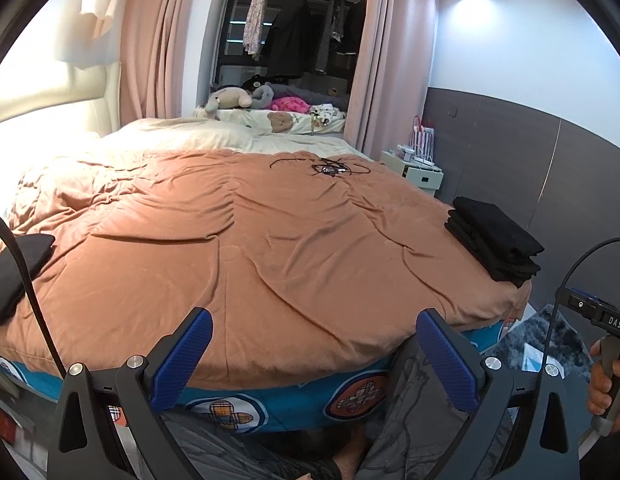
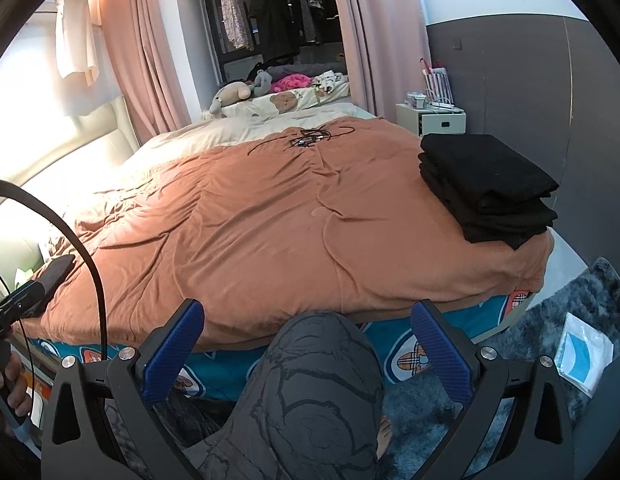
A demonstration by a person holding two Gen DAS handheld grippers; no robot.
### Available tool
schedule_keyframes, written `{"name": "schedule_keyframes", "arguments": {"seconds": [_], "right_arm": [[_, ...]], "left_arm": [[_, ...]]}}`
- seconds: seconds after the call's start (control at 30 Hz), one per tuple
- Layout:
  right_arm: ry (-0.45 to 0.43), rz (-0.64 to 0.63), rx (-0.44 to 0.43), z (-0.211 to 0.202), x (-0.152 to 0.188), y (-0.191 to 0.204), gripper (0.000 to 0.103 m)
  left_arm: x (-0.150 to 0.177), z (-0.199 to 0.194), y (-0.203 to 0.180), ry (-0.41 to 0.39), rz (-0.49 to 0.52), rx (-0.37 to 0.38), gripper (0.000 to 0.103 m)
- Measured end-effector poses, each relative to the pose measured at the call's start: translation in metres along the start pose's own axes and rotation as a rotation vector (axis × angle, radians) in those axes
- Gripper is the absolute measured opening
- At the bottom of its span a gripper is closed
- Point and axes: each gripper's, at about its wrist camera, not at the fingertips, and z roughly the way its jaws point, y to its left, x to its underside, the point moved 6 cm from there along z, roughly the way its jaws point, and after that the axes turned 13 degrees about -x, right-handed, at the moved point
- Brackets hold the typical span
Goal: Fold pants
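The bed (image 1: 270, 240) is bare across the middle. A folded black stack (image 2: 486, 188) sits at its right edge, so that part looks done; one dark piece (image 1: 14, 268) lies at the left edge, probably next. My left gripper (image 1: 314, 356) and right gripper (image 2: 306, 352) hover at the near edge, fingers spread, empty.

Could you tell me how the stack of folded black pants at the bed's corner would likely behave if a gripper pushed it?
The folded black pants look soft, so they'd probably slump rather than slide whole. Lying near the orange blanket's edge, upper layers might spill off.
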Motion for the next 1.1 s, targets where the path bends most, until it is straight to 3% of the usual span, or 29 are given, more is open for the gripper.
{"name": "schedule_keyframes", "arguments": {"seconds": [1.1], "right_arm": [[-0.017,-0.034,-0.011,-0.015,-0.002,-0.006,0.103]], "left_arm": [[-0.003,-0.028,-0.005,-0.040,-0.002,0.004,0.103]]}}
